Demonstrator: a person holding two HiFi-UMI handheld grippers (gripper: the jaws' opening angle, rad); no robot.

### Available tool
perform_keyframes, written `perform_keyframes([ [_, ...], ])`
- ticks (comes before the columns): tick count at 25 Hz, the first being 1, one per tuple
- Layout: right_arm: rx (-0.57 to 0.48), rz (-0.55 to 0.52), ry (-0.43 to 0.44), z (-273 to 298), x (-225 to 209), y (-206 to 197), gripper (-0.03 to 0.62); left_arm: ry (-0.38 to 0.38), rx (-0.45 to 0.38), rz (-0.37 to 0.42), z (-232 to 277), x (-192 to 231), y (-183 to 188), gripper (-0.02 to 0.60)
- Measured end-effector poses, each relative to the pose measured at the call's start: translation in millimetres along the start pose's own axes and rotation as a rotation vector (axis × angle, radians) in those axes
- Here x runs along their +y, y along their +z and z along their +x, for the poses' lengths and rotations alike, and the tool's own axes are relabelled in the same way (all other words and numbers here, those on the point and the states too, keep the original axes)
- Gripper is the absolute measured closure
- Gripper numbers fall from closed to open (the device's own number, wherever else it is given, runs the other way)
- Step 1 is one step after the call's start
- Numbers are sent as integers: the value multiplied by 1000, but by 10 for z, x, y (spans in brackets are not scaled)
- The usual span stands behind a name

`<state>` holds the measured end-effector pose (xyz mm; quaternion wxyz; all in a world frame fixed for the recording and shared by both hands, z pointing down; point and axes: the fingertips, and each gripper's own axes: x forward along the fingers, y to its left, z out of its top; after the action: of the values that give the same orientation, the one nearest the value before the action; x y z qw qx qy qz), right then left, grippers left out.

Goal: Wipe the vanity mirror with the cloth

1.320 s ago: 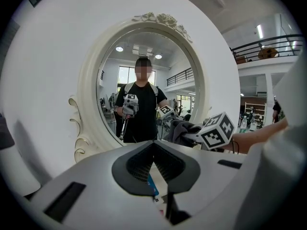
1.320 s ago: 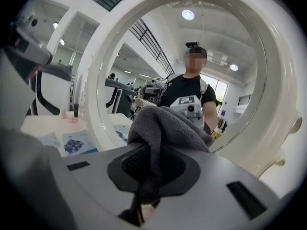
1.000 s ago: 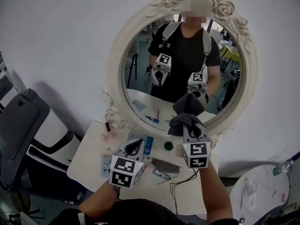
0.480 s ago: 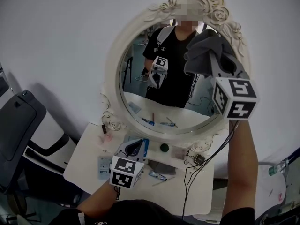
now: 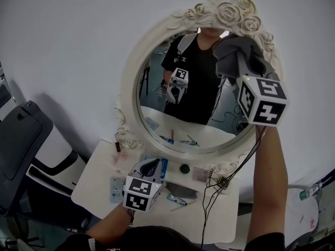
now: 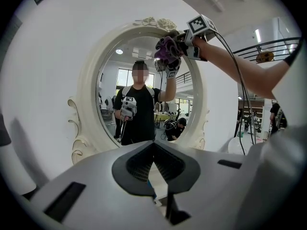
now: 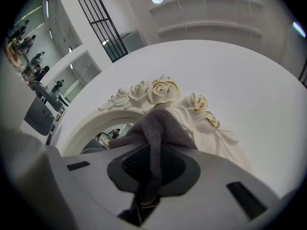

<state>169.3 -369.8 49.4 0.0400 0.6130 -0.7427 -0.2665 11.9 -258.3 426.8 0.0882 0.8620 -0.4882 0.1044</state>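
Grey, fleecy cloth (image 5: 233, 48) is bunched in the right gripper (image 7: 146, 188), whose jaws are closed tight on a fold of it. A thick strand runs down into the slot and the rest bulges out ahead. The wad sits high on the right of the mirror (image 5: 157, 88), against the rim just below the carved roses (image 5: 230, 12), and seems to touch the glass there. It looks light, soft and limp, so it should mould to the surface but could work loose if pinched only by an edge. A deep bite on a doubled fold, as here, suits it best. The glass is hard and breakable and the scrolled frame could snag fibres, so gentle pressure seems wise. The left gripper (image 5: 149, 167) hangs low over the table (image 5: 99, 177), jaws together on nothing.
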Motion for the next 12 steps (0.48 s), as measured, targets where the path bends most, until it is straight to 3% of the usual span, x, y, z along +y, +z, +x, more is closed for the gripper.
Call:
perform_keyframes([
  [12, 73, 14, 87, -175, 299, -578, 553, -55, 40, 7, 220, -164, -100, 581],
])
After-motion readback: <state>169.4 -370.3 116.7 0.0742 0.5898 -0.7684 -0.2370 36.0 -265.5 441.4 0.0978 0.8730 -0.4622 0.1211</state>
